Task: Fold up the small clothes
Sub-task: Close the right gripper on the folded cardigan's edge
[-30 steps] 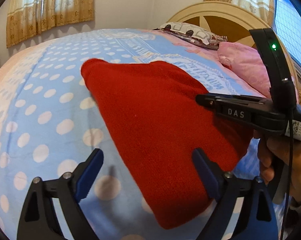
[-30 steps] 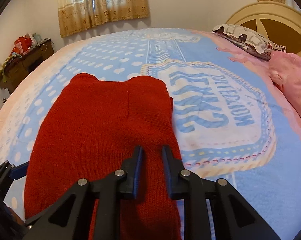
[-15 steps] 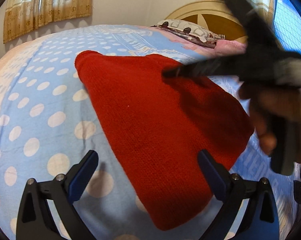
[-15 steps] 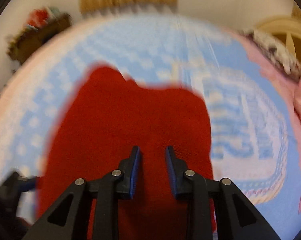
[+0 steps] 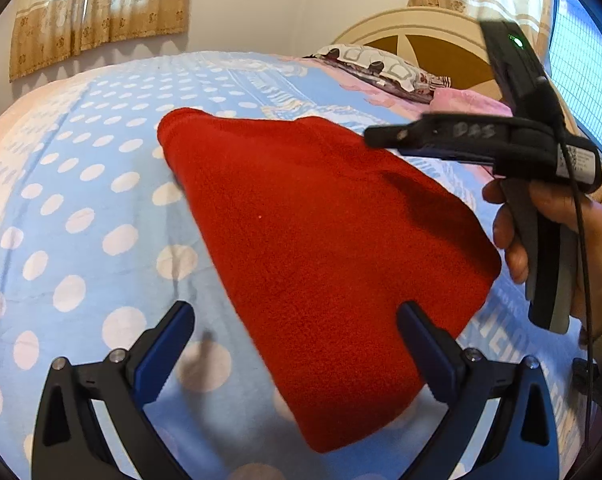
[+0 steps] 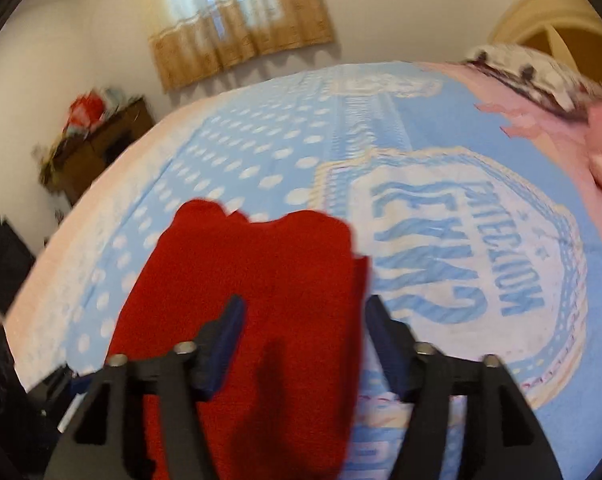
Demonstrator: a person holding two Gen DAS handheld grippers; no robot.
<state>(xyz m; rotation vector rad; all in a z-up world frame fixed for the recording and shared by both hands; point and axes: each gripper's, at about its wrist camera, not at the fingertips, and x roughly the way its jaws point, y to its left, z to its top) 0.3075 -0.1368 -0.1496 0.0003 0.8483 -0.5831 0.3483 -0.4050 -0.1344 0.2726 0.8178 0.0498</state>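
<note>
A red knitted garment point(image 5: 321, 240) lies folded flat on the blue polka-dot bedspread point(image 5: 81, 208). It also shows in the right wrist view point(image 6: 253, 272). My left gripper point(image 5: 297, 332) is open and empty, low over the garment's near left edge. My right gripper point(image 6: 305, 320) is open and empty, raised above the garment's near right part. In the left wrist view the right gripper point(image 5: 453, 136) hangs above the garment's right side, held by a hand point(image 5: 553, 232).
Pillows point(image 5: 381, 64) and a pink blanket point(image 5: 469, 100) lie by the cream headboard point(image 5: 429, 28) at the far right. A cluttered wooden cabinet point(image 6: 97, 144) stands left of the bed. Curtains point(image 6: 237, 16) hang on the back wall.
My right gripper has opened its fingers and lifted off the garment. The red garment stays flat on the bed. My left gripper has stayed open and nearly still.
</note>
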